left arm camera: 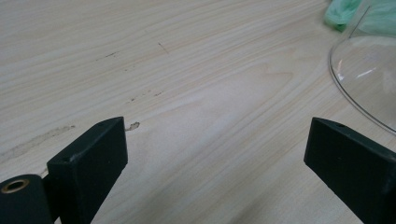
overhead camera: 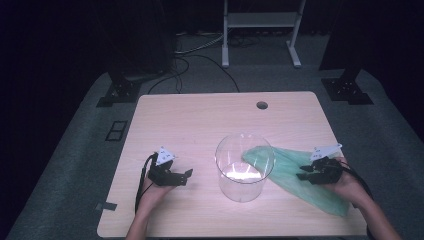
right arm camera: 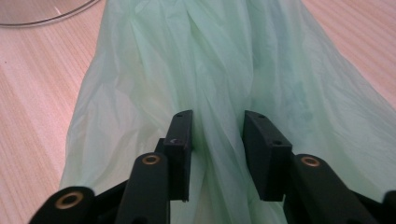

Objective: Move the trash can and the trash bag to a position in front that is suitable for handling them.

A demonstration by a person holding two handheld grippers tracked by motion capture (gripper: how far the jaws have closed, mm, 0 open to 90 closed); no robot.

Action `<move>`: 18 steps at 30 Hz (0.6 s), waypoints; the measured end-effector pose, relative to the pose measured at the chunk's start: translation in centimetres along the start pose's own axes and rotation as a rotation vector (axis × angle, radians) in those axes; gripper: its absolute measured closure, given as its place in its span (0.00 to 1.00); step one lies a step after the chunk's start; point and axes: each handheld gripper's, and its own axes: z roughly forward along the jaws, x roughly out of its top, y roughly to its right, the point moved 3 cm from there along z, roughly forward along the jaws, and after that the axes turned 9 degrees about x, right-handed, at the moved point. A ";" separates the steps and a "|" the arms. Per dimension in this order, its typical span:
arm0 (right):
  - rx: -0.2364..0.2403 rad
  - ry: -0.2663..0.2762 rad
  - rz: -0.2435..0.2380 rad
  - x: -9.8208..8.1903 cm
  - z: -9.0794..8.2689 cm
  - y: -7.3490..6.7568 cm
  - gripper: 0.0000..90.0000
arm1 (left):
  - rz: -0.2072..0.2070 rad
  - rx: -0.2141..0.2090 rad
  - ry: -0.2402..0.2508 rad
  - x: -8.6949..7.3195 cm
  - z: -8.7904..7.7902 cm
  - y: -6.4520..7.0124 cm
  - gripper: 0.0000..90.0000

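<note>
Green plastic bag (right arm camera: 224, 70) is spread flat on the tabletop (overhead camera: 200, 120), right of a clear glass container (overhead camera: 244, 167). A gathered fold is bracketed by the half-closed right hand-held gripper (right arm camera: 217, 140). The left hand-held gripper (left arm camera: 215, 154) is held wide apart over bare wood.

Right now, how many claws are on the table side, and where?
2. The left claw sits left of the clear container, jaws wide apart over bare wood. The right claw is right of it, jaws around a fold of the green bag.
</note>
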 end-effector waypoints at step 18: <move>0.022 -0.047 -0.002 0.4 0.1 -1.2 1.00 | -0.008 0.002 0.000 -0.2 -0.1 -0.3 0.05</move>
